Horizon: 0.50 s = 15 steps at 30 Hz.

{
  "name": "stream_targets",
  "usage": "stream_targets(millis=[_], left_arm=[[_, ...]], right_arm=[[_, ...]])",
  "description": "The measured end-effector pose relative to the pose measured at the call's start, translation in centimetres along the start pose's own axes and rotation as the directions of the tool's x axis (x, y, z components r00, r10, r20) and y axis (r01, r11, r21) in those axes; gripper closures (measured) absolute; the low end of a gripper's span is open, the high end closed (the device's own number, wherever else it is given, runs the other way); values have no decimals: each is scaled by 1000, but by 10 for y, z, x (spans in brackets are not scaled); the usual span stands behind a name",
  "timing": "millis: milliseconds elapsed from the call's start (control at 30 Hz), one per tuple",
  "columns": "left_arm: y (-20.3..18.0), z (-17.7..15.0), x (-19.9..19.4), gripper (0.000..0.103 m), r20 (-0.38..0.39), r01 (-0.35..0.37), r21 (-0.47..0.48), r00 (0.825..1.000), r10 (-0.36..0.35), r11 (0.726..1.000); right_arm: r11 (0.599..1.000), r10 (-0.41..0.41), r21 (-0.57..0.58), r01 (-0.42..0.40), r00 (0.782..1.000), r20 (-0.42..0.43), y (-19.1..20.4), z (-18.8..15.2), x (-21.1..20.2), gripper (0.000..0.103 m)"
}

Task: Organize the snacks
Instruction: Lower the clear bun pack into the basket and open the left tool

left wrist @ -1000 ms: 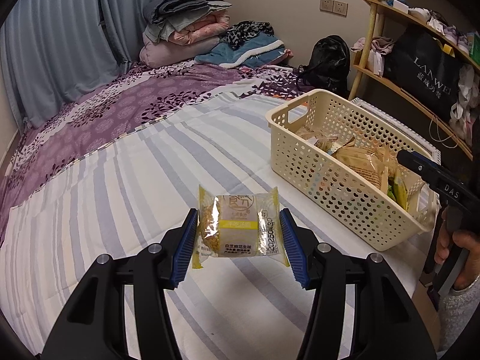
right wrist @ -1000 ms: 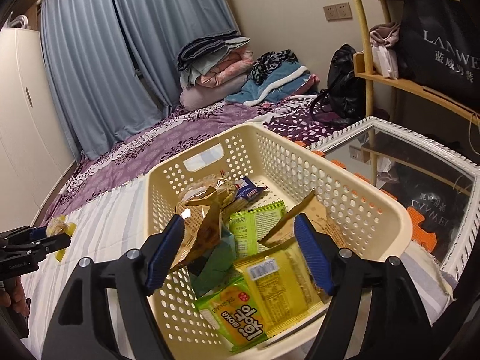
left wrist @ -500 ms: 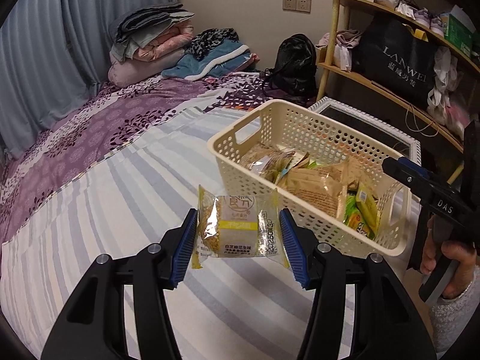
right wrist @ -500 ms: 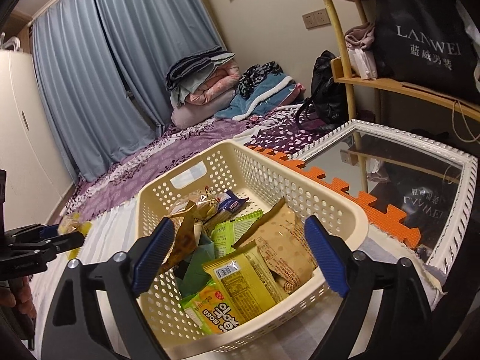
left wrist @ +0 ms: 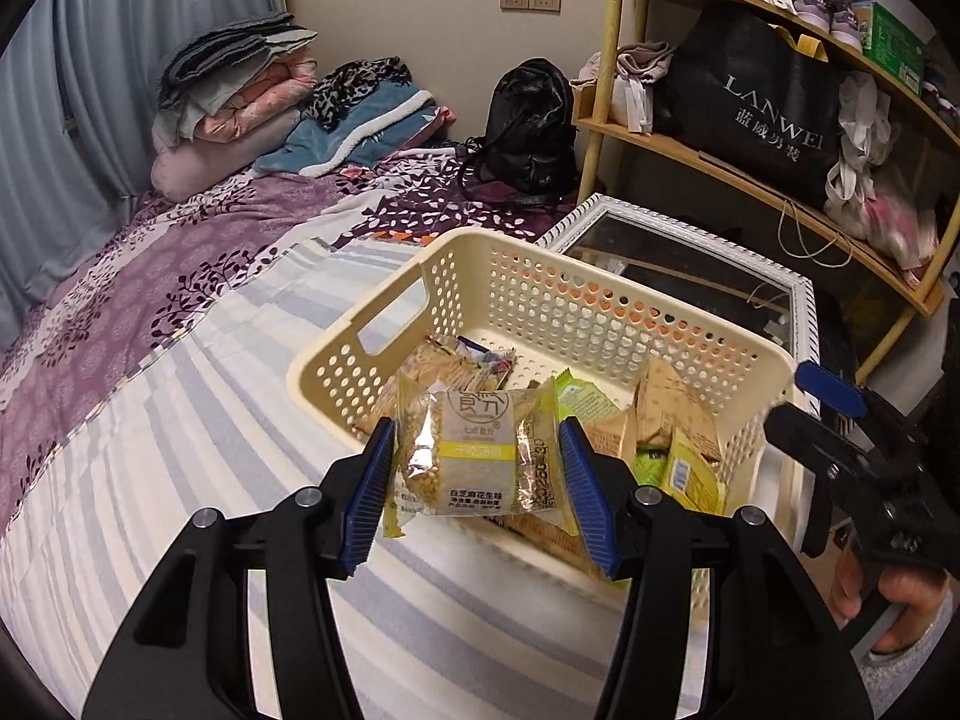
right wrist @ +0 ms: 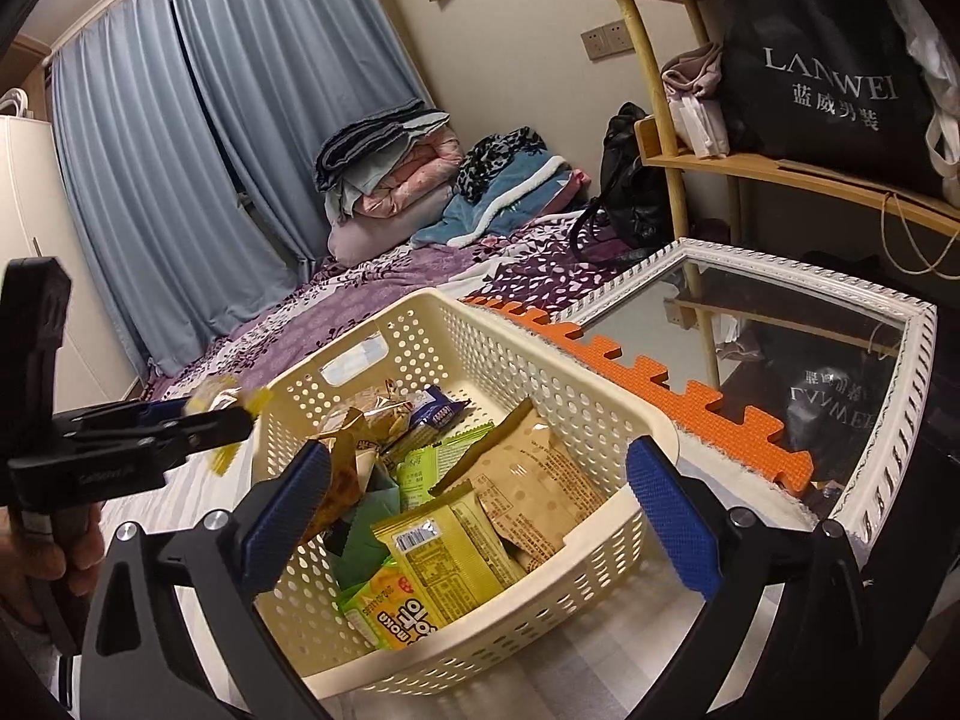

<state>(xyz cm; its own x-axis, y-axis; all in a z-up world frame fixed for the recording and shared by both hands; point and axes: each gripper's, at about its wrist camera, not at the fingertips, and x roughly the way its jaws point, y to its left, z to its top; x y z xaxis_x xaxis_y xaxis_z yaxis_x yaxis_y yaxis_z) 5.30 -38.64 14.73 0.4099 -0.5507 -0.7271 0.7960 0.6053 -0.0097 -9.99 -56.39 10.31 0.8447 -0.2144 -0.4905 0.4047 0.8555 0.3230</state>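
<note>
My left gripper point(left wrist: 474, 462) is shut on a clear-and-yellow snack packet point(left wrist: 474, 456), held upright just over the near rim of the cream perforated basket point(left wrist: 540, 276). The basket sits on the striped sheet and holds several snack bags, among them a yellow packet point(right wrist: 444, 552) and a brown one point(right wrist: 534, 480). In the right wrist view the left gripper point(right wrist: 234, 414) comes in from the left, with its packet point(right wrist: 228, 396) by the basket's point(right wrist: 600, 396) left wall. My right gripper point(right wrist: 477, 462) hovers at the basket's near corner. Its jaws are opening wide and grip nothing.
A white-framed mirror point(left wrist: 690, 252) lies right of the basket, edged by an orange foam mat point(right wrist: 648, 378). A wooden shelf with a black bag point(left wrist: 762, 96) stands behind it. A black backpack point(left wrist: 528, 126) and folded blankets point(left wrist: 240, 90) sit at the far end of the bed.
The left gripper has carried the packet across the sheet to the basket's near rim. The right gripper's jaws have spread much wider over the basket.
</note>
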Motion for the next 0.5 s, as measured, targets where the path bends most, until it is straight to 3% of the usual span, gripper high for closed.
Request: stream_targets(millis=[500], left_arm=[[4, 19, 56, 46, -38, 30, -4, 999, -30, 1000]], right_arm=[[1000, -3, -28, 4, 1000, 7, 7, -2, 4, 5]])
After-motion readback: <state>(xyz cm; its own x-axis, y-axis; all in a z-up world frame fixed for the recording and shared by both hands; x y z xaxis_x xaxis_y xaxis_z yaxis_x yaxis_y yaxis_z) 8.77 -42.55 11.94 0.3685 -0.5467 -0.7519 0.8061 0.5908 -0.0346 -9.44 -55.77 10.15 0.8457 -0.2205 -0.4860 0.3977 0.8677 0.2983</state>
